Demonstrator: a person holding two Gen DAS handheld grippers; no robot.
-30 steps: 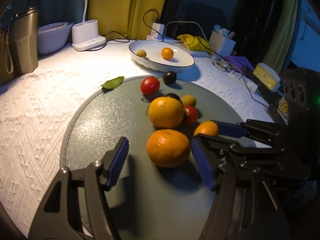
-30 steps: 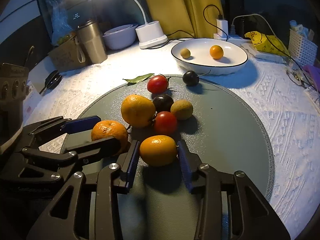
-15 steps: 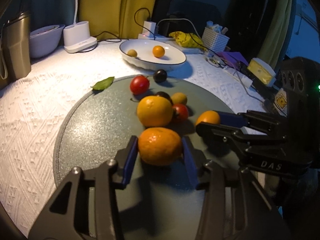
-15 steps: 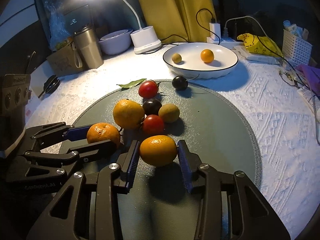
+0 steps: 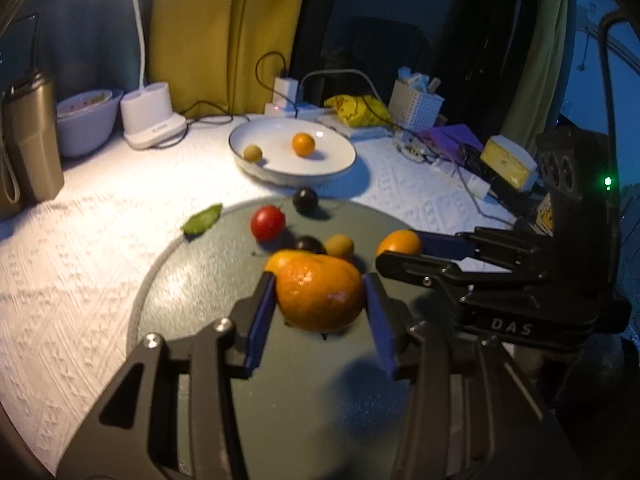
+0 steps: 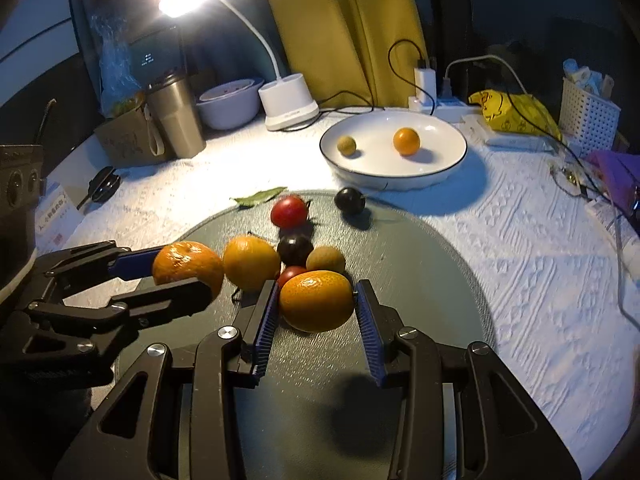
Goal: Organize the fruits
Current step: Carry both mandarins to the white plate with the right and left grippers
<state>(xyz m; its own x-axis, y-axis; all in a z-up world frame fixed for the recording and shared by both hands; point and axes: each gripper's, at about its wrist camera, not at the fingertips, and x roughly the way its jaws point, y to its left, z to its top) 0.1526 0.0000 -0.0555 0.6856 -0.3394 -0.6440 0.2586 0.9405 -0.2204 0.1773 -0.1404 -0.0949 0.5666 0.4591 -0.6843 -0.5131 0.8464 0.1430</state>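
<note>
The left gripper (image 5: 320,300) is clamped on a dimpled orange mandarin (image 5: 318,294), its blue pads (image 5: 262,316) pressed to both sides of the fruit above the round grey mat (image 5: 180,288). The right gripper (image 6: 316,304) grips a second, smoother mandarin (image 6: 316,300) in the same way, over the mat's near middle.

Only the right wrist view shows the remaining cluster whole: a large orange (image 6: 251,262), a dark plum (image 6: 294,249), a greenish-yellow fruit (image 6: 325,260) and a red tomato (image 6: 292,274) half hidden behind the held mandarin. In the left view the held fruit covers most of that orange.

Farther back on the mat sit another red tomato (image 6: 289,211) and another dark plum (image 6: 349,200) near the far edge, with a green leaf (image 6: 260,197) just off it. Beyond, a white plate (image 6: 440,168) holds a small orange fruit (image 6: 406,141) and a small yellowish fruit (image 6: 346,145), well apart. The left view alone shows a yellow block (image 5: 506,158) at the table's right.
</note>
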